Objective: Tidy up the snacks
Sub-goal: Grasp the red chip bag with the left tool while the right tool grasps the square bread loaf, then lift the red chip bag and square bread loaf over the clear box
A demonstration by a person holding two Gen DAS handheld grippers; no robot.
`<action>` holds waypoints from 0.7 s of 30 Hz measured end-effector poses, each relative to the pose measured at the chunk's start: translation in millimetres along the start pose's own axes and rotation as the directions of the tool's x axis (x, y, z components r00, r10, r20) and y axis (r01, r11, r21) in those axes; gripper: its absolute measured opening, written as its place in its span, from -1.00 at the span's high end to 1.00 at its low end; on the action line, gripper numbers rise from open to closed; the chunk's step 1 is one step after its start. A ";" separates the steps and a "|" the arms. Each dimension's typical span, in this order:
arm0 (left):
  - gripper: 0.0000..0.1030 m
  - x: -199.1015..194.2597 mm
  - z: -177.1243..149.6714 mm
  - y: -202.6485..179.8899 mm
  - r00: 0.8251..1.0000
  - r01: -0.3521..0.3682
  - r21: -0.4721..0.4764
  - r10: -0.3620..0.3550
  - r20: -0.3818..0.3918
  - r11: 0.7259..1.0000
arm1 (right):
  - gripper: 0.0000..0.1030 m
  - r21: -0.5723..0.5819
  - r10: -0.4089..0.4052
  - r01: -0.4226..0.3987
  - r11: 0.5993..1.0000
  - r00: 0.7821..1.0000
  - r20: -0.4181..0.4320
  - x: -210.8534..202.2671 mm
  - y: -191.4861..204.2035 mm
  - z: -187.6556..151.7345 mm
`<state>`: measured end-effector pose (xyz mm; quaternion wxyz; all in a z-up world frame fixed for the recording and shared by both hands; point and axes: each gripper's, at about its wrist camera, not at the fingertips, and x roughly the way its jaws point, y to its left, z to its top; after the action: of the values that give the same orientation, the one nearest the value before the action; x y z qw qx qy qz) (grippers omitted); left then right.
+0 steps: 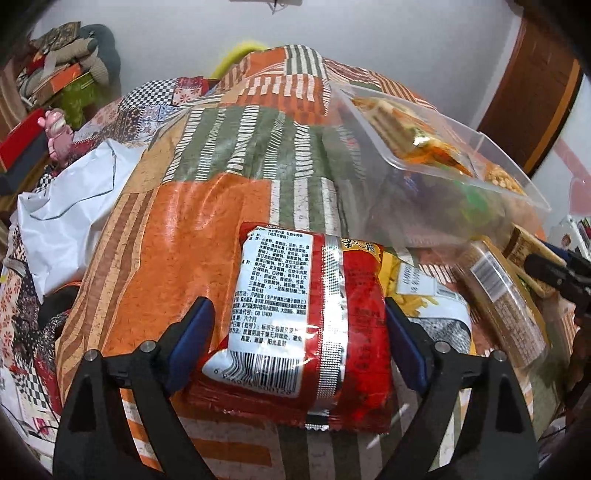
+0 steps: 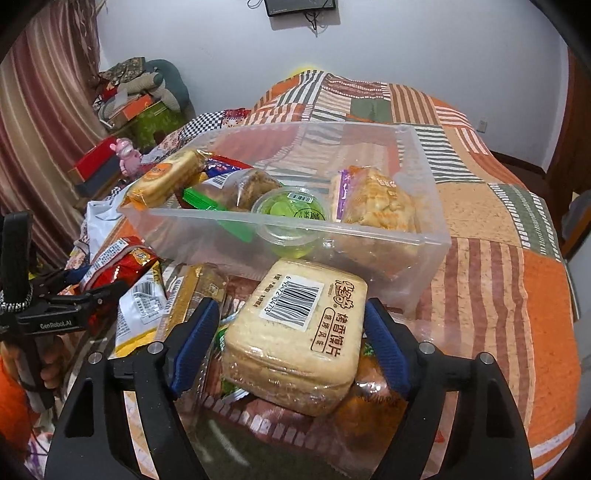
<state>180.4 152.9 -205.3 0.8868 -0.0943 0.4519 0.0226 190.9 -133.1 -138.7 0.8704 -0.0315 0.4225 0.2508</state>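
we hold both grippers spread to straddle snacks lying on the bed beside the clear bin (image 2: 424, 236): left gripper (image 1: 295, 343) around the red packet (image 1: 325, 314), right gripper (image 2: 291, 347) around the biscuit pack (image 2: 295, 339), fingers not pressing.

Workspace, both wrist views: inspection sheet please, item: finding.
Surface: patchwork cover in orange, green and stripes.
Job's things: clear bin holds a green-lidded cup and several snack packs; red packet and beige cracker pack lie outside it among loose packs.
Clutter: white plastic bag at the cover's left edge.
Grippers: left gripper open, fingers either side of the red packet, pads not pressing; right gripper open around the cracker pack, gaps both sides.
Cables: short leads hang from a dark wall unit.
Surroundings: striped curtain, pile of boxes and cushions, pink figurine.
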 end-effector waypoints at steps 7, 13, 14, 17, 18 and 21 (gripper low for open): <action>-0.54 -2.4 -4.5 -4.3 1.000 -0.016 0.029 0.016 0.013 0.999 | -0.33 0.001 -0.023 0.023 1.000 1.000 0.002 0.3 -1.5 1.4; -0.40 -10.5 -8.5 -8.0 0.999 -0.045 0.046 0.044 0.020 0.998 | -0.14 0.021 -0.010 0.010 1.000 1.000 0.016 -7.6 -6.6 0.6; -0.37 -12.3 -9.1 -8.6 0.999 -0.048 0.048 0.047 0.021 0.998 | -0.08 0.020 -0.007 0.007 1.000 1.000 0.018 -10.2 -7.6 -0.4; -0.29 -19.4 -12.2 -11.7 0.999 -0.051 0.059 0.049 0.023 0.997 | -0.02 0.018 0.002 -0.003 1.000 1.000 0.023 -16.5 -9.5 -3.0; -0.30 -21.5 -13.5 -12.7 0.999 -0.049 0.061 0.048 0.024 0.997 | -0.02 0.014 0.002 -0.002 1.000 1.000 0.024 -17.5 -9.2 -3.3; -0.29 -31.0 -17.0 -14.3 0.998 -0.059 0.062 0.057 0.038 0.996 | -0.01 0.012 0.006 -0.007 1.000 1.000 0.031 -22.5 -8.8 -4.9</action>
<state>150.2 137.0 -188.0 0.8964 -0.0529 0.4386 0.0358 179.8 -151.3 -126.4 0.8761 -0.0211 0.4107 0.2515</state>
